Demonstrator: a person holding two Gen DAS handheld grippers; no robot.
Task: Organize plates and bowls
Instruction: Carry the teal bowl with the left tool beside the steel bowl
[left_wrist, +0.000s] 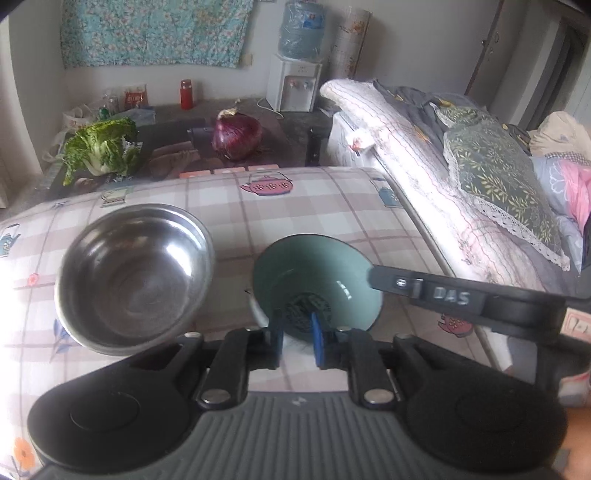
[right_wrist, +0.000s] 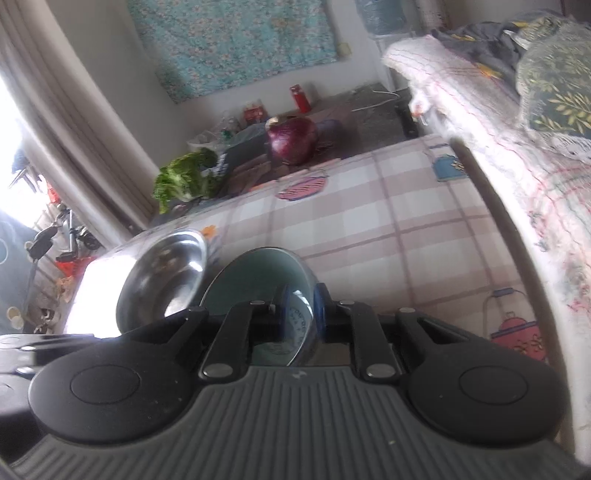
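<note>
- We locate the steel bowl (left_wrist: 135, 277) at centre left of the left wrist view, resting empty and upright on the surface (left_wrist: 314, 206). It is polished metal with a rolled rim and mirror reflections inside. We judge it the likely nesting target.
- We locate the green bowl (left_wrist: 317, 284) just right of the steel bowl, near but apart from it. It is a glazed, conical bowl: pale green inside, with a dark printed mark at its base.
- The left gripper (left_wrist: 297, 345) holds its blue-padded fingers (left_wrist: 317, 339) a narrow gap apart at the green bowl's near rim. One pad seems to sit inside the rim and one outside, but we cannot tell whether they press the wall.
- The right gripper (right_wrist: 298, 310) enters from centre right of the left view as a black arm reaching the bowl's right rim. In the right wrist view its fingers are clamped on the bowl wall, and the bowl appears tilted on edge.
- We judge that the coming move turns on one relation: the steel bowl lies to the left of the held green bowl, on the side away from the right gripper.
- The surface carries a smooth, checked cloth with printed teapots.
- A purple cabbage (left_wrist: 236, 136) and leafy greens (left_wrist: 101, 147) lie beyond, in the upper left.
</note>
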